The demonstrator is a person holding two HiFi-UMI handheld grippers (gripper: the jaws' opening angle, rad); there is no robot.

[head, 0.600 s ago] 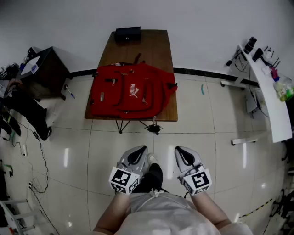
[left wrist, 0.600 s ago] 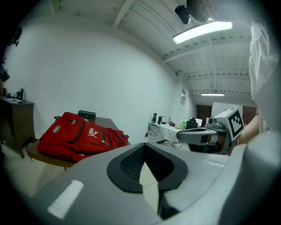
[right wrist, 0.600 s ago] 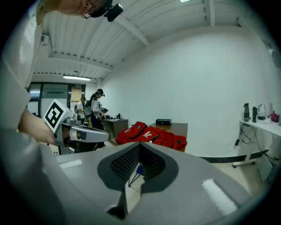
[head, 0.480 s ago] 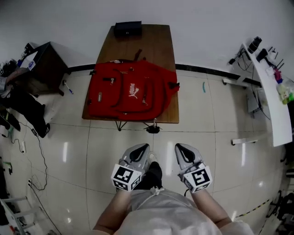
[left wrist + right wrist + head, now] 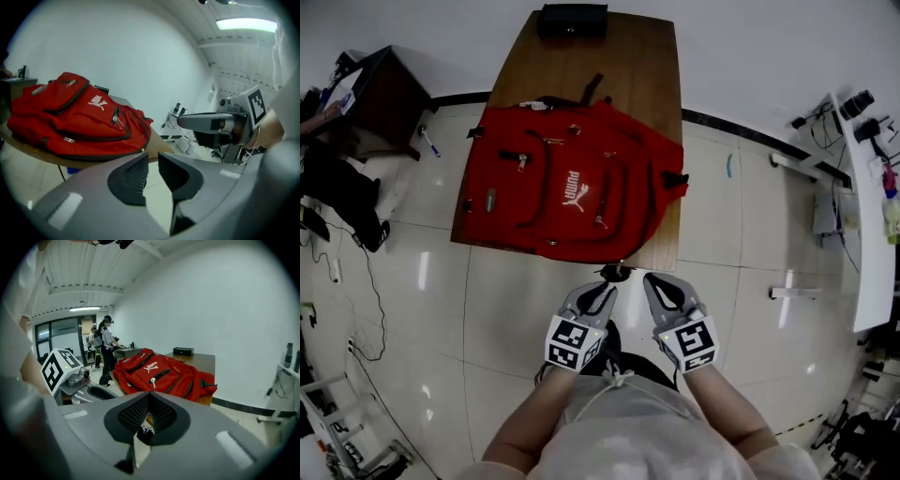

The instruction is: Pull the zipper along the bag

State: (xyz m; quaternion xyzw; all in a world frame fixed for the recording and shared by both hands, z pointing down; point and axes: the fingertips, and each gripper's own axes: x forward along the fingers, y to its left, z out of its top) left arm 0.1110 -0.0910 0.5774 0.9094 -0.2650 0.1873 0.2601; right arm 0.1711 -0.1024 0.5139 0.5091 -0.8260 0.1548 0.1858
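A red backpack (image 5: 567, 183) lies flat on a wooden table (image 5: 628, 56), its black zippers and white logo facing up. It also shows in the left gripper view (image 5: 70, 117) and the right gripper view (image 5: 159, 371). Both grippers hang over the floor just short of the table's near edge, touching nothing. My left gripper (image 5: 598, 295) (image 5: 153, 159) has a narrow gap between its pads and holds nothing. My right gripper (image 5: 661, 286) (image 5: 147, 397) has its pads together at the tips, empty.
A black box (image 5: 572, 19) sits at the table's far end. A dark side table (image 5: 380, 94) stands to the left, cables (image 5: 366, 281) trail over the floor, and a white bench (image 5: 867, 187) lines the right. People (image 5: 105, 348) stand in the background.
The person has stepped towards the table: the backpack is larger and nearer, and both grippers now sit close to the table's front edge. The jaws look unchanged.
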